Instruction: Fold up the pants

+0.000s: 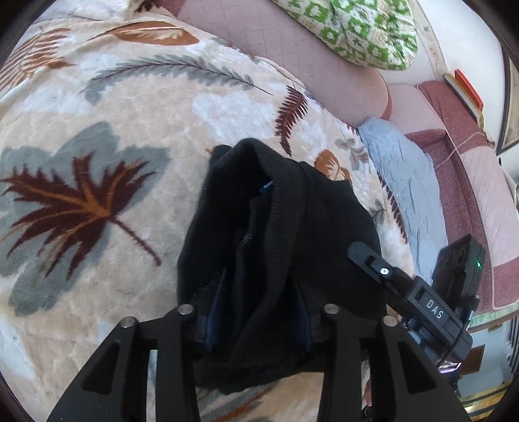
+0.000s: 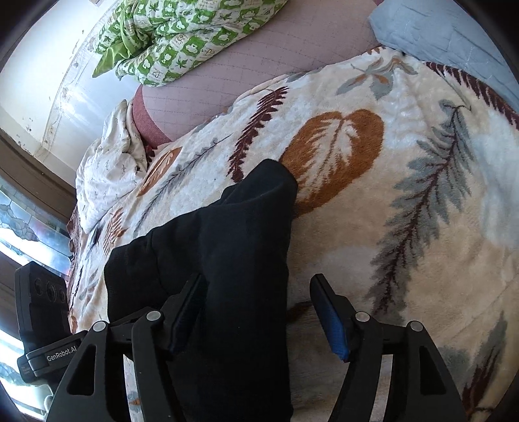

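Left gripper [image 1: 256,311] pinches the bunched black pants [image 1: 275,233] at lower centre; right gripper [image 2: 259,311] stands wide, cloth against one pad only.

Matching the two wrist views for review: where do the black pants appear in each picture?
Left wrist: black pants at lower centre, bunched between the fingers of the hand-held gripper.
Right wrist: pants left of centre, running to the bottom edge.
Shared landmark: the green-and-white patterned pillow along the top of both.
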`<action>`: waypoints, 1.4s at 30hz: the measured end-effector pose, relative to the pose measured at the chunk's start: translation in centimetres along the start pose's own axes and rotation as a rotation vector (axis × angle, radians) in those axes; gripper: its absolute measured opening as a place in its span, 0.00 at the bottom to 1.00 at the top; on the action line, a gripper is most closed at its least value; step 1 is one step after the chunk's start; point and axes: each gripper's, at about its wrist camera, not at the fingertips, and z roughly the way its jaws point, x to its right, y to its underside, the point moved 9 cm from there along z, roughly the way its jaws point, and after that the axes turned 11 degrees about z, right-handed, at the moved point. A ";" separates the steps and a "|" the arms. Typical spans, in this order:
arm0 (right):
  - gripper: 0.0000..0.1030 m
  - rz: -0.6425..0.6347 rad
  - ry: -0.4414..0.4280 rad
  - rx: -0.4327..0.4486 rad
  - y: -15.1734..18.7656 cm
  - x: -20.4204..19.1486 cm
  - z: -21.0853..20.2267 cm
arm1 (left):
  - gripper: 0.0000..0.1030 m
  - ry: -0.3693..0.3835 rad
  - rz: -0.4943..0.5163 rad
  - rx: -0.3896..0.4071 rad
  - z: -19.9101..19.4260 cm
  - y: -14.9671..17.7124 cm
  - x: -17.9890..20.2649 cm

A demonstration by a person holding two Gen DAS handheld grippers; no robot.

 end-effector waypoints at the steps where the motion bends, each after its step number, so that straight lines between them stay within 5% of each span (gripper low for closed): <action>1: 0.71 0.003 0.007 0.018 -0.2 0.2 -0.8 | 0.40 0.000 -0.014 0.003 -0.4 0.0 -0.3; 10: 0.72 -0.053 -0.032 0.145 1.9 -1.4 -7.2 | 0.47 -0.080 -0.111 0.090 -4.7 -1.6 -2.9; 18: 0.76 -0.175 0.058 0.089 6.0 -2.3 -3.3 | 0.48 -0.220 -0.106 0.018 -1.7 -2.0 -5.2; 27: 0.82 -0.120 0.046 0.042 6.0 -1.0 -2.0 | 0.48 -0.216 -0.089 0.016 -1.8 -1.5 -5.8; 36: 0.82 -0.025 0.019 0.155 6.8 -0.3 -7.7 | 0.49 -0.290 -0.020 0.085 -7.7 2.8 -4.7; 42: 0.82 -0.068 0.105 0.164 10.5 0.2 -9.9 | 0.51 -0.379 0.109 0.100 -9.5 7.5 -1.5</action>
